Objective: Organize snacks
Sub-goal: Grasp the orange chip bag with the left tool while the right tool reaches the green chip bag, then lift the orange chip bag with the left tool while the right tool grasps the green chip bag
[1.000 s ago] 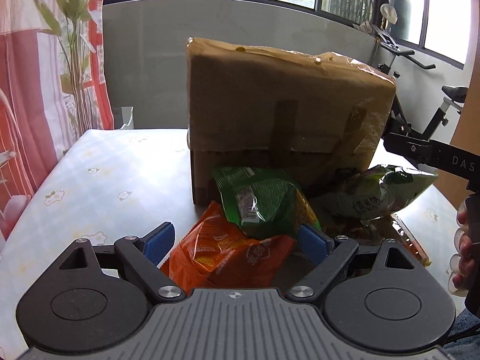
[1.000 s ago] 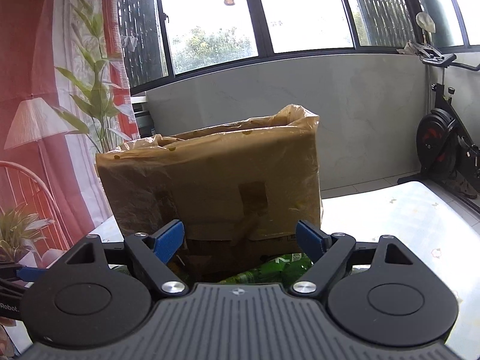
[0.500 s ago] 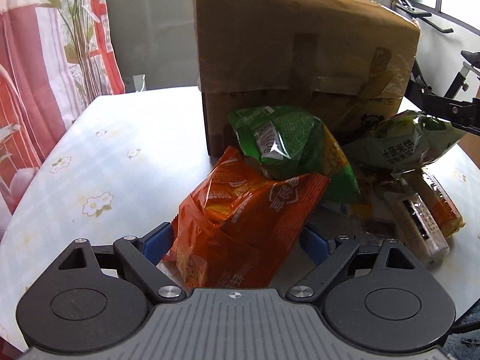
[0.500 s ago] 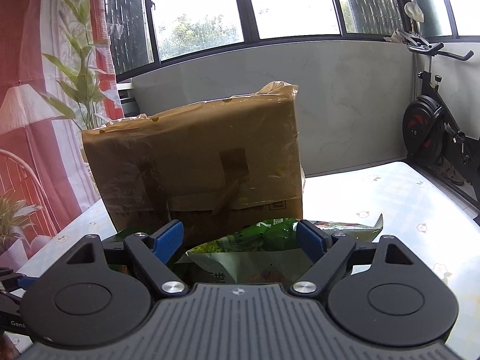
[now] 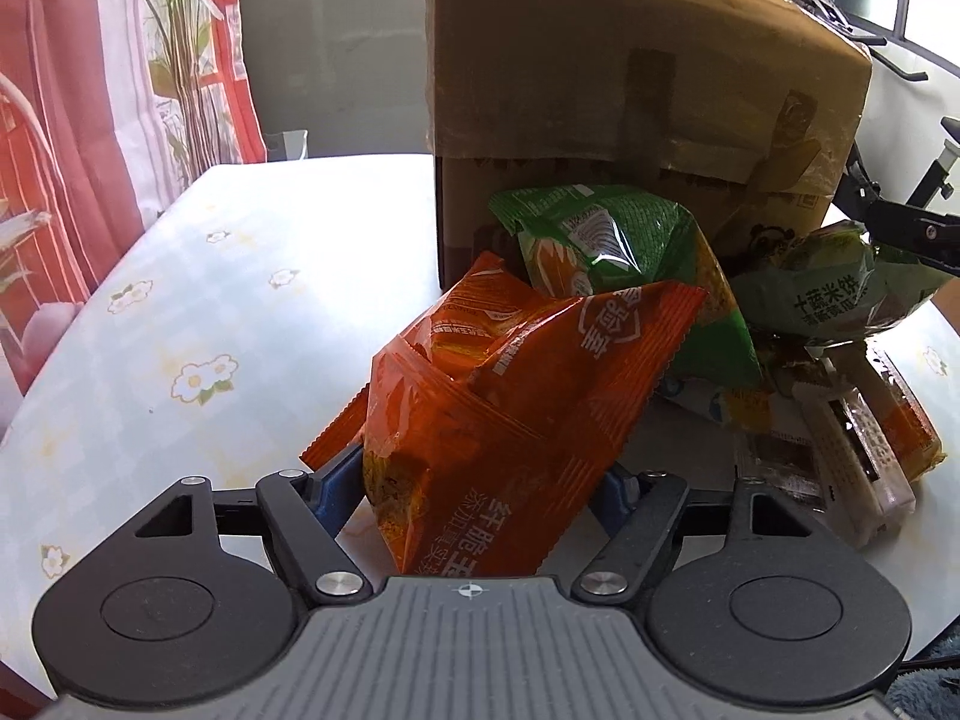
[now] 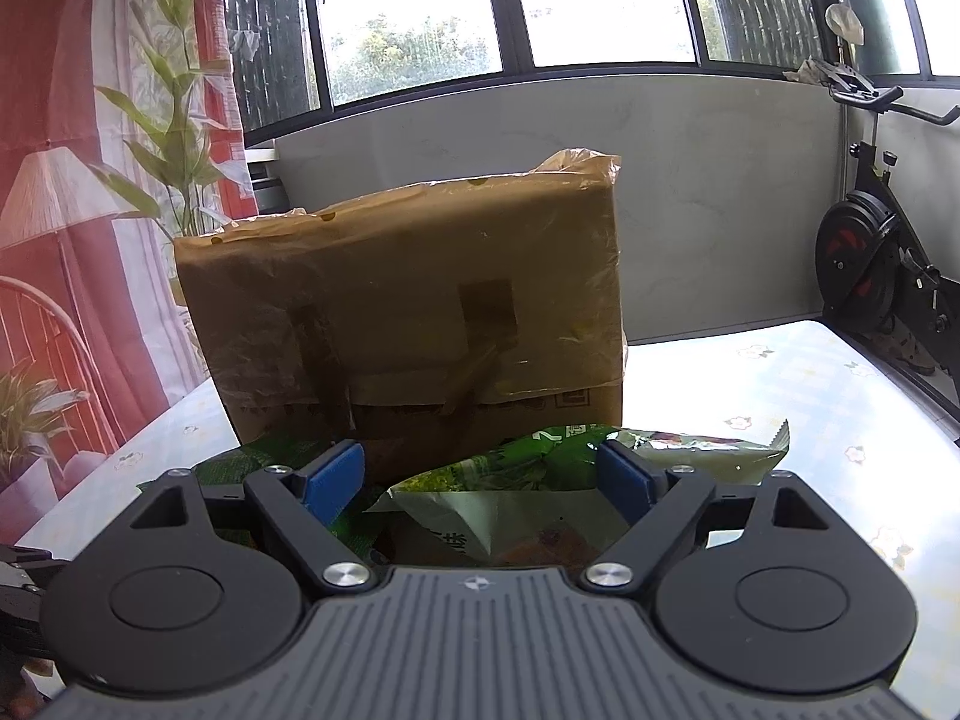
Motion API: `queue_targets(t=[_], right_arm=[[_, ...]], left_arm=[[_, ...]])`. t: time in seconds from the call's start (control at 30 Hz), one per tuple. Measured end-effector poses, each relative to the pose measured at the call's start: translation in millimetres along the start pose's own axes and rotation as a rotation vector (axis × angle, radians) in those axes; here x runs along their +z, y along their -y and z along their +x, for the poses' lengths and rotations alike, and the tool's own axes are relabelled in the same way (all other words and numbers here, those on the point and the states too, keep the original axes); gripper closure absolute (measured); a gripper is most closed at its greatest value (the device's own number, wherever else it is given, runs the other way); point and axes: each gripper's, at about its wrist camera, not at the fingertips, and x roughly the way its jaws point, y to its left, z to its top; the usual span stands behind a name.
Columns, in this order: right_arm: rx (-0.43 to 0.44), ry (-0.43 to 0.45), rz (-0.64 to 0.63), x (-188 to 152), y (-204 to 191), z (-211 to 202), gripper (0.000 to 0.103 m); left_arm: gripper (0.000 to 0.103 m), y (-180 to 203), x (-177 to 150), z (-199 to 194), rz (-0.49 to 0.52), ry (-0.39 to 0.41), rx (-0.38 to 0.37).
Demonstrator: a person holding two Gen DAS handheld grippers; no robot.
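An orange snack bag [image 5: 510, 372] lies at the front of a pile of snacks on the table. My left gripper [image 5: 474, 480] is closing on it, both blue pads against the bag's sides, and the bag bulges between them. Behind it a bright green bag [image 5: 612, 264] leans on a tall cardboard box [image 5: 630, 90]. A pale green bag [image 5: 828, 300] sits to the right. In the right wrist view my right gripper [image 6: 480, 477] hangs open just over that pale green bag [image 6: 540, 498], facing the box [image 6: 408, 312].
Several small wrapped packets [image 5: 852, 438] lie right of the pile. The floral tablecloth [image 5: 210, 300] is bare to the left. A red curtain [image 5: 90, 120] and a plant stand beyond the table's left edge. An exercise bike [image 6: 870, 276] is at the right.
My left gripper has tilted down and moved in around the orange bag, and its pads have narrowed onto it. The right gripper has dipped slightly, bringing the pale green bag into view.
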Motion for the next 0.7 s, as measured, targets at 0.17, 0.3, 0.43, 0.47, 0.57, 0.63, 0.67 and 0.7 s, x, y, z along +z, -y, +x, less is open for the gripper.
queue_targets(t=[0.17,0.3,0.43,0.47,0.57,0.63,0.67,0.7], right_arm=[[-0.017,0.002,-0.007,1,0,0,0.016],[-0.012,-0.001,-0.011,4,-5,3,0.016],[0.029,-0.009,-0.067,5,-17,6,0.016],[0.047,-0.018,-0.082,5,-20,8,0.016],[0.082,-0.032,-0.124,3,-32,12,0.016],[0.112,-0.046,-0.16,2,-41,16,0.016],[0.131,-0.051,-0.186,0,-47,18,0.015],[0.157,-0.066,-0.201,-1,-52,22,0.014]], left_arm=[[0.03,-17,9,-28,-0.061,0.088,-0.008],[0.03,-26,15,-43,-0.106,0.146,0.016],[0.03,-32,19,-44,-0.151,0.157,0.022],[0.03,-34,20,-45,-0.16,0.159,0.023],[0.03,-37,19,-46,-0.178,0.16,0.02],[0.03,-40,16,-48,-0.192,0.165,0.019],[0.03,-42,15,-50,-0.199,0.169,0.02],[0.03,-44,15,-51,-0.208,0.175,0.02]])
